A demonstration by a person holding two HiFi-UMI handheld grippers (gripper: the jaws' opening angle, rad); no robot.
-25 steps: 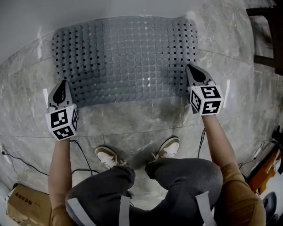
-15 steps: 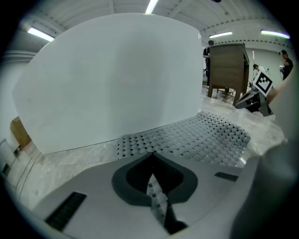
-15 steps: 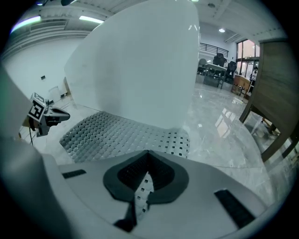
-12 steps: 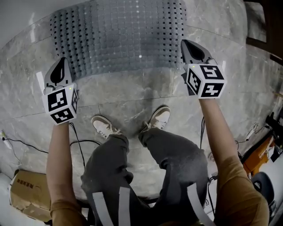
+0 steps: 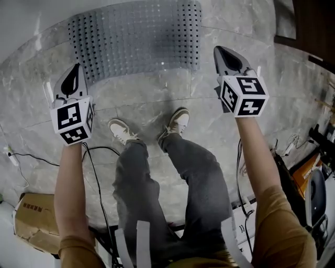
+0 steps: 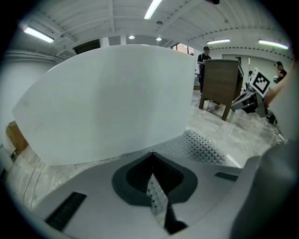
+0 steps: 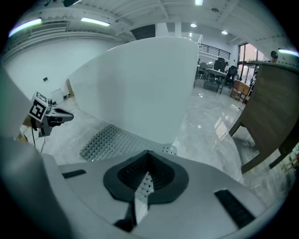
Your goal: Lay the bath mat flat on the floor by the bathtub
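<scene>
Found grey perforated rubber bath mat (image 5: pixel 137 41) lying flat on grey marble floor (image 5: pixel 157 104), far edge alongside base of white bathtub (image 5: pixel 31 15). Noted left tongs (image 5: pixel 76 70) clenched shut and empty, raised above floor near mat's left near corner. Noted right tongs (image 5: pixel 220 52) likewise clenched, nothing gripped, just off mat's right near corner. Recorded both clear of mat. Observed person's pale shoes (image 5: pixel 121 129) on floor, short of mat's near edge.

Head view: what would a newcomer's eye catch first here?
A grey perforated mat lies on the marble floor beside the white bathtub, at the top. Below it, the left gripper and right gripper hover shut and empty, each with a marker cube.
</scene>
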